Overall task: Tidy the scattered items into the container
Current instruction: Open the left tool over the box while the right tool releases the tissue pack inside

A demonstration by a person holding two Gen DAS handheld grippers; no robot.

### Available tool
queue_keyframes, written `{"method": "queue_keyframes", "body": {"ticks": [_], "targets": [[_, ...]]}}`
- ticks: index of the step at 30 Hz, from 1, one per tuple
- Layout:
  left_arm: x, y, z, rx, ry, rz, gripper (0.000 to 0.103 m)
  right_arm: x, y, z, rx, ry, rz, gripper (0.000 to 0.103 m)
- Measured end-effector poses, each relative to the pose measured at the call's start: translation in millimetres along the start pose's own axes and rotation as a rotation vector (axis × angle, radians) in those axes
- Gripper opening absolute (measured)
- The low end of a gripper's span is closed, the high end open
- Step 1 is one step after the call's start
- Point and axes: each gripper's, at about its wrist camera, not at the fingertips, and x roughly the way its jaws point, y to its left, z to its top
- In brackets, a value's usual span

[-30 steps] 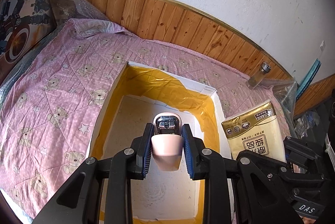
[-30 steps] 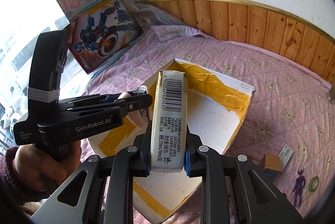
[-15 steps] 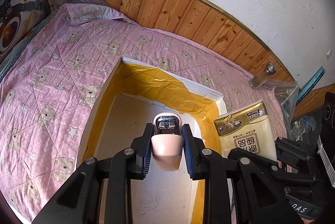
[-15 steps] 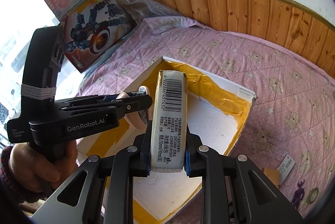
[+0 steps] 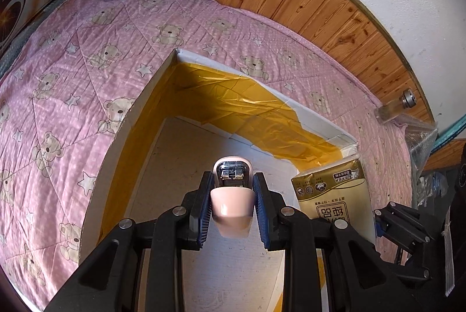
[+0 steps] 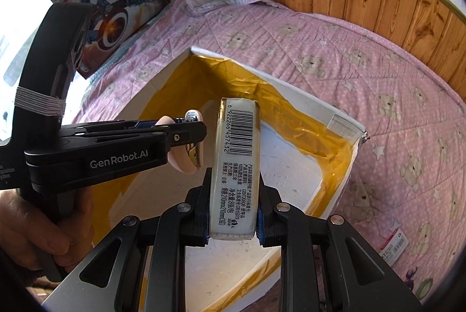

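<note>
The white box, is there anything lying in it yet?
Apparently empty: the white box shows bare floor; tissue pack and pink item hang above it.

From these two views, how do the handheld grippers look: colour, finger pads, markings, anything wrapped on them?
Both grippers are black plastic with silver screws at the joints. The left gripper has white "GenRobot.AI" lettering on its side and a grey band wrapped round its upright part. Ribbed blue pads line the fingers. The right gripper has the same black build.

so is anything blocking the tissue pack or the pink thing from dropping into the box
Nothing visible does. The tissue pack in the right gripper and the pink item in the left gripper both hang over the open box, whose white floor below looks bare.
</note>
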Motion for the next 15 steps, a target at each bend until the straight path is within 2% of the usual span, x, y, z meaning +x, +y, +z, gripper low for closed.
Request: {"method": "queue_keyframes", "body": {"ticks": [5,9,15], "targets": [[21,-4,13,-0.026,0.006,0.047,0.029,17,-5,5,0.006,0.018,-0.029,0.028],[46,10,13,-0.073,0.052,0.071,0.030,20,-11,5,0.019,0.017,-0.061,0.028],[46,16,3,-0.073,0.049,0.080,0.038,10,-10,-2,0.013,0.008,-0.070,0.029]]}}
